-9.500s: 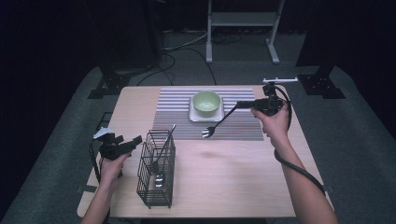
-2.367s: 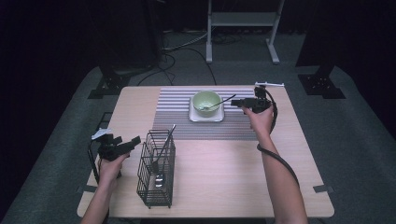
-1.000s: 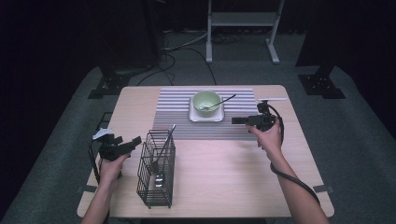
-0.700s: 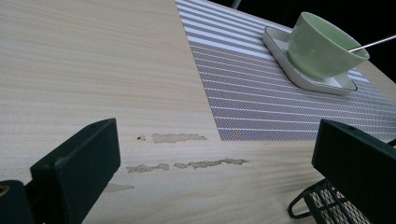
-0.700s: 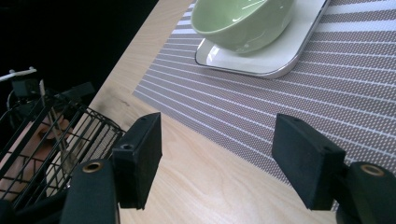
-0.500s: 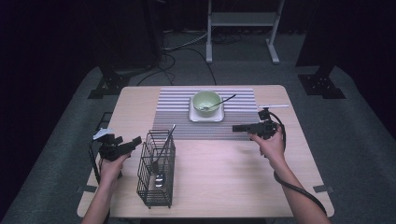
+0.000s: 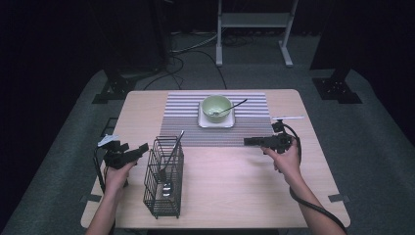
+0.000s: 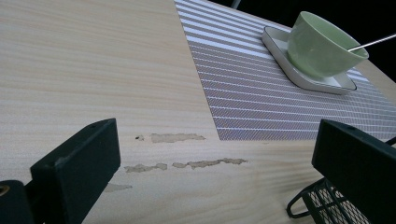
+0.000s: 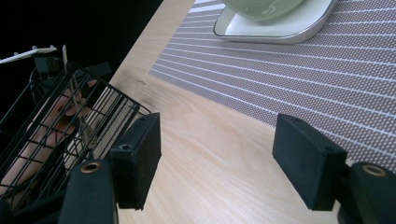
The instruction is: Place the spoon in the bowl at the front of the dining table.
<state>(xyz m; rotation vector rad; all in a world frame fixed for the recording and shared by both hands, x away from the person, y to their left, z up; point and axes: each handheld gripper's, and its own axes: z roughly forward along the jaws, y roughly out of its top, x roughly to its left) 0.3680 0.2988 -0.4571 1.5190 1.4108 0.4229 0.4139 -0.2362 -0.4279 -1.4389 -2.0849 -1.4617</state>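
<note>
From up high, I see my worktop [image 7: 235, 196] with one striped mat [image 7: 186, 122] on it. On the mat sits one white plate [image 7: 216, 120], and on the plate is one green bowl [image 7: 217, 105]. One spoon [image 7: 234, 106] leans in the bowl, with its handle sticking out to the right. One black wire basket [image 7: 164, 177] stands near me on the left side (it has one long spoon [image 7: 171, 157] leaning inside it). I hold two tools. My left tool [image 7: 142, 148] is just beside the basket. My right tool [image 7: 249, 142] is at the front edge of the mat, and its jaws hold nothing.

From my left tool, I see its two black jaws spread wide apart, with bare wood between them. The bowl [image 8: 322, 45] on its plate [image 8: 303, 70] is far off on the mat [image 8: 261, 93]. A corner of the basket [image 8: 322, 205] peeks in at the bottom.

From my right tool, its two jaws are spread wide too, over the wood beside the mat [image 9: 303, 70]. The basket [image 9: 60, 126] is on the left, and my other hand [image 9: 51, 126] shows through its wires.
</note>
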